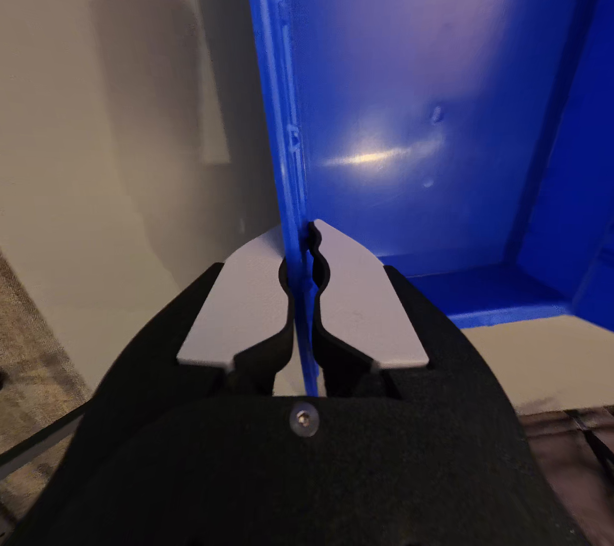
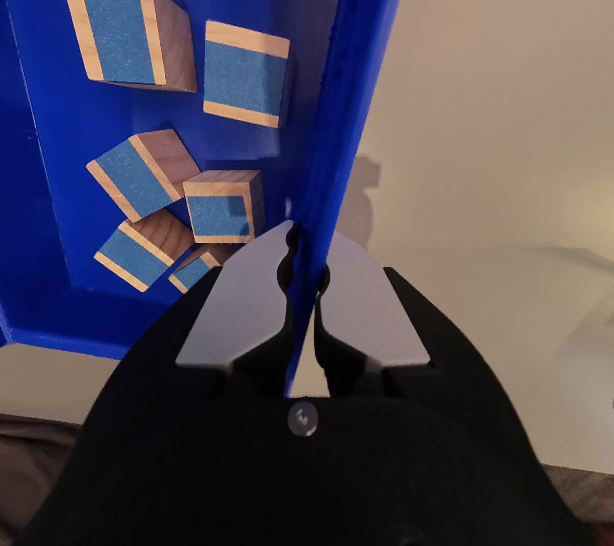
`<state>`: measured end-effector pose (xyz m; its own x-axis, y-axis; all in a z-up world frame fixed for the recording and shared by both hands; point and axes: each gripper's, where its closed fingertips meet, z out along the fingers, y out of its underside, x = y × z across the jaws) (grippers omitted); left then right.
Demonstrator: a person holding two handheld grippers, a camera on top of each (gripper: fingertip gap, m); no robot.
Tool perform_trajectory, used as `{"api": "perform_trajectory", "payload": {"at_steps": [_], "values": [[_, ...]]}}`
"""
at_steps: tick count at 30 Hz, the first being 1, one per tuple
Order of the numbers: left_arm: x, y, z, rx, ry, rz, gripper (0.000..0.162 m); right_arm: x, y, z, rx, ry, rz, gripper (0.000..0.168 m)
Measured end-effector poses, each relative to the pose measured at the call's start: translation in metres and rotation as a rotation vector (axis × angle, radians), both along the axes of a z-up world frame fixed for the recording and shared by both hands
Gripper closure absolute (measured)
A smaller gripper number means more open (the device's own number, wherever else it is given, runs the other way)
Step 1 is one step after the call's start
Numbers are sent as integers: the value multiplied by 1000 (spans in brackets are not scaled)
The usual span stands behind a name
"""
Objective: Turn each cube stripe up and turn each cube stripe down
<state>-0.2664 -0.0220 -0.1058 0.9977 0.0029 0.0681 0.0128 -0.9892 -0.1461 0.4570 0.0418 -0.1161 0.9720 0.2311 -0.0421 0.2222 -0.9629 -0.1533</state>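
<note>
A blue plastic bin (image 2: 352,98) rests on a white table. In the right wrist view several wooden cubes lie on its floor, each with a blue stripe facing up; the largest-looking one (image 2: 123,32) is at the far left, another (image 2: 244,75) lies beside the right wall, and smaller-looking ones (image 2: 219,211) cluster nearer me. My right gripper (image 2: 310,231) is shut on the bin's right wall. My left gripper (image 1: 300,231) is shut on the bin's left wall (image 1: 282,98). In the left wrist view the bin floor (image 1: 415,98) shows no cubes.
The white table (image 2: 481,164) extends to the right of the bin and to its left (image 1: 116,131). Carpeted floor (image 1: 30,347) shows past the table's left edge. A dark fabric surface (image 1: 564,463) lies below the table's near edge.
</note>
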Motion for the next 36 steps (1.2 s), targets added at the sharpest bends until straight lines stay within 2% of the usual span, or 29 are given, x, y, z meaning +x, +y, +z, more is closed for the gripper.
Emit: {"api": "perform_trajectory", "payload": {"at_steps": [4, 7, 12, 17, 25, 29, 36], "values": [[58, 15, -2, -7, -1, -156, 155, -19, -4, 0, -24, 12, 25, 161], [97, 23, -3, -7, 14, -205, 150, -39, -2, 0, -21, 14, 38, 161], [142, 21, -5, -19, 114, -329, 136, -74, -6, 1, -29, 19, 99, 161], [166, 12, -6, -37, 197, -406, 130, -99, -9, 1, -22, 7, 161, 159], [201, 0, -7, -39, 164, -481, 125, -106, 0, -7, -4, -3, 180, 156], [210, -9, -3, -70, 82, -487, 122, -103, 1, -11, -14, -55, 183, 150], [207, -3, 42, 104, -97, -488, 128, -102, 1, -11, -11, -66, 179, 149]]}}
